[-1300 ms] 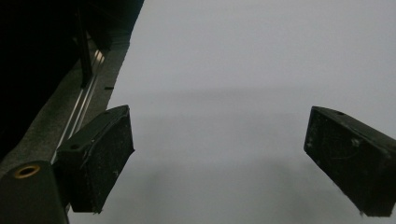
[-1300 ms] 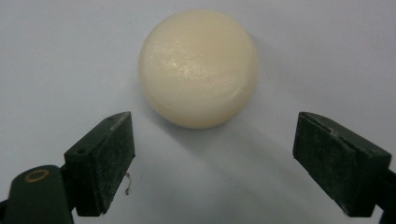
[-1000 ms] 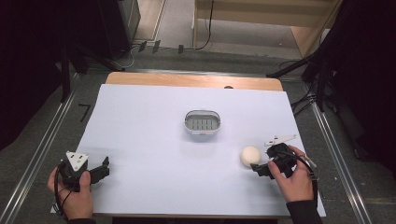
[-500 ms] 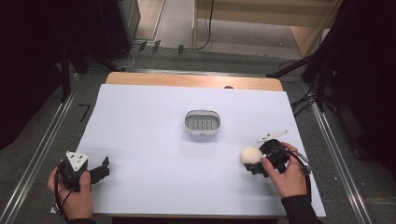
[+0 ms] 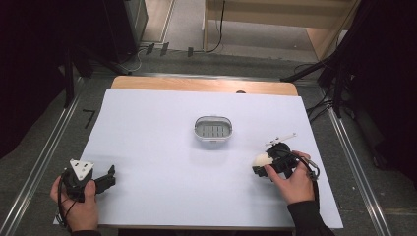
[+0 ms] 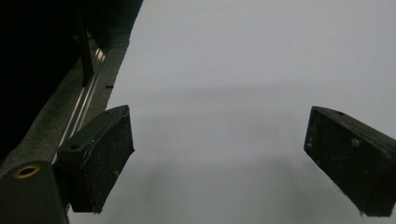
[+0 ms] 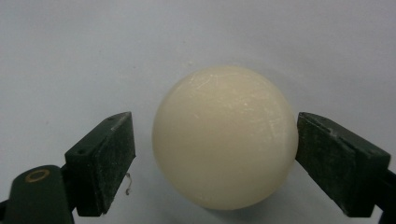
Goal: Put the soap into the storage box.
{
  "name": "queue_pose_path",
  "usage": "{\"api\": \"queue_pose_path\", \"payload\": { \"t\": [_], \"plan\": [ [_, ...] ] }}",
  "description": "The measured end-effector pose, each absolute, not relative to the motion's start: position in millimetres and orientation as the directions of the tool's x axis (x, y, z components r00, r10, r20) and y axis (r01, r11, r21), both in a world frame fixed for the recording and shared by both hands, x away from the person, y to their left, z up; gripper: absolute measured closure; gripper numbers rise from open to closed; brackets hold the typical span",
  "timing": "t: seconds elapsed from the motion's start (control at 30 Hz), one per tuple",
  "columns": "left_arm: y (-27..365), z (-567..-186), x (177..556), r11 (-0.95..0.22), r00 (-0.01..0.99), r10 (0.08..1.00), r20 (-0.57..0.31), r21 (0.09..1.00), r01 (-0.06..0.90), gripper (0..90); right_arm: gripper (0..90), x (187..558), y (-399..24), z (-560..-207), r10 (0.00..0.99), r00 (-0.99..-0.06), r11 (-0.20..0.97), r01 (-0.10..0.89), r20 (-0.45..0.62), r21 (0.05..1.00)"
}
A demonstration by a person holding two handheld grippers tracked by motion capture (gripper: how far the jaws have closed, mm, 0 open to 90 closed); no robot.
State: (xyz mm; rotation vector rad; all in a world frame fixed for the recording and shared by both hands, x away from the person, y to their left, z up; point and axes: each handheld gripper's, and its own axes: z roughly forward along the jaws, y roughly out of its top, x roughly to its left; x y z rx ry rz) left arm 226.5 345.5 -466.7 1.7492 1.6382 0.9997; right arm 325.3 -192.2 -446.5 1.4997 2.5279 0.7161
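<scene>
At the far left, near the front edge of the white surface (image 5: 147, 128): left hand-held gripper (image 5: 110, 174), low in a hand. Jaws wide apart, nothing between them, just bare surface ahead. Likely parked out of the way, since no job for it here.

In the middle, well apart from both hands: small oval dish (image 5: 196, 129), open side up. Maybe the place to drop something in.

At the right, near the front: cream ball (image 5: 261, 159) sitting on the surface. Right hand-held gripper (image 5: 260, 166) low and level, one jaw on each side of the ball so as to pinch it across the middle. Jaws just now closing in on the ball. Not clamped yet: one pad touching it, the other just beside it with a thin gap. Round and smooth, so likely to roll away from a crooked squeeze.
</scene>
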Motion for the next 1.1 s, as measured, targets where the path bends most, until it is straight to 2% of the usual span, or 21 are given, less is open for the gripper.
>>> {"api": "queue_pose_path", "payload": {
  "t": [0.4,0.47,1.1],
  "plan": [
    [346,-467,227,-0.114,-0.014,0.988,0.152,0.799,0.591,8.9,19.9,330,-186,-454,0.875,-0.471,0.389,0.821,0.111,0.417],
    [345,-467,227,-0.115,-0.014,0.988,0.152,0.799,0.591,8.8,23.3,330,-185,-455,0.879,-0.466,0.388,0.822,0.099,0.417],
    [345,-467,227,-0.114,-0.014,0.988,0.152,0.798,0.592,8.8,24.0,331,-187,-441,0.870,-0.487,0.416,0.805,0.070,0.424]
  ]
}}
